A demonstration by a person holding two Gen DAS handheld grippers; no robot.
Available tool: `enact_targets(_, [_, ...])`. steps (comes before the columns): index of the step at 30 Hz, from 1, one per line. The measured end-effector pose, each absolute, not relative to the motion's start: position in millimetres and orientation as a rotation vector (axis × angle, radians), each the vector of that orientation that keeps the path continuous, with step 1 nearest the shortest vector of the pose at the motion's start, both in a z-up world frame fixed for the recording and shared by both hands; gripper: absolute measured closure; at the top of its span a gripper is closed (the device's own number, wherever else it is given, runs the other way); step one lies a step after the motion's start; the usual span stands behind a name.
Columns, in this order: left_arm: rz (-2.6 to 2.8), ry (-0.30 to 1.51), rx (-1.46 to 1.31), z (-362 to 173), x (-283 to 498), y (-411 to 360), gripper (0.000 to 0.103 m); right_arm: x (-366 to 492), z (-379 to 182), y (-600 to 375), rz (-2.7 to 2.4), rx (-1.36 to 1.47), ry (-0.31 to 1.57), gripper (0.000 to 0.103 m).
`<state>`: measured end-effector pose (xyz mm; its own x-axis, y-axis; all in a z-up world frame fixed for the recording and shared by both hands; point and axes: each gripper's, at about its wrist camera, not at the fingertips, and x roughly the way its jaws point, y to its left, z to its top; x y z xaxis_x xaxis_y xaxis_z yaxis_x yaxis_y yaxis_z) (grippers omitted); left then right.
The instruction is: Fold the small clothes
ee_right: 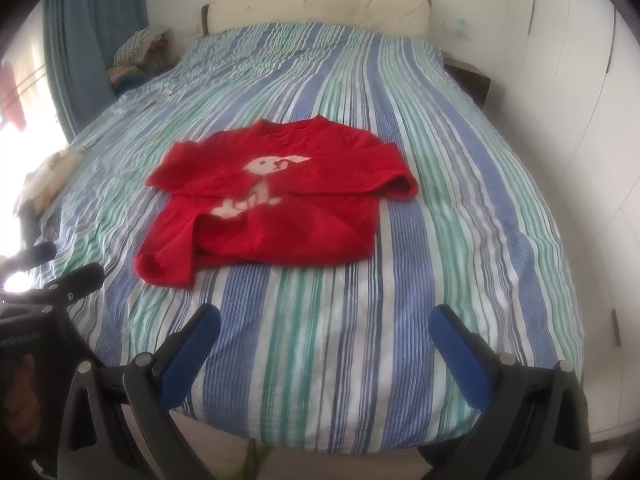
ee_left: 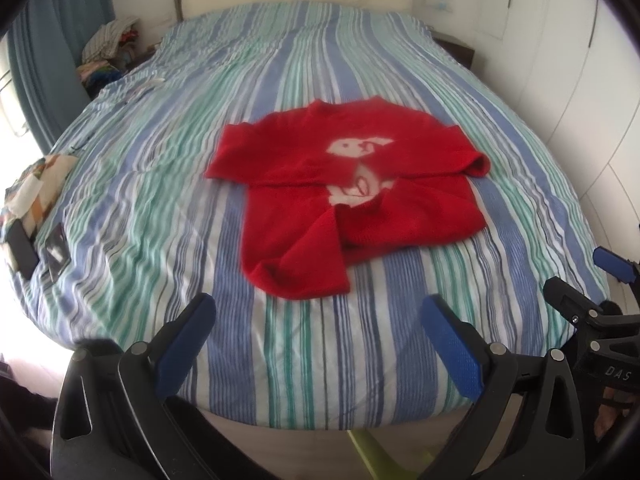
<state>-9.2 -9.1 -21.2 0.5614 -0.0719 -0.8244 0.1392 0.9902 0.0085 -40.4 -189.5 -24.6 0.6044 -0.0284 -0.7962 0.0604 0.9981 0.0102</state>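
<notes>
Red sweater (ee_left: pixel 344 184), blue-green striped bedcover (ee_left: pixel 280 340)

Red sweater (ee_left: pixel 344 196): knitted cloth, matt, with a coarse open weave visible on the near sleeve; white dog motif (ee_left: pixel 358 146) looked knitted in, though blur left this uncertain. Striped bed cover (ee_left: pixel 320 340): thin woven cloth, matt, finely wrinkled. Left gripper (ee_left: pixel 318 334) and right gripper (ee_right: pixel 326 340): black moulded plastic, faintly glossy; blue pads (ee_left: pixel 452 344) finely textured and matt; pivot pins bright metal. Headboard (ee_right: pixel 316 8): cream padded covering, smooth, lightly marked.
</notes>
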Motion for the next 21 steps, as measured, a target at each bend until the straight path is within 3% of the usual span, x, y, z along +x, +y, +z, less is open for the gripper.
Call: enact_targets(21, [-0.096, 0.868, 0.192, 7, -12, -22, 0.001, -27, -31, -187, -0.034, 0.046, 0.932, 0.0])
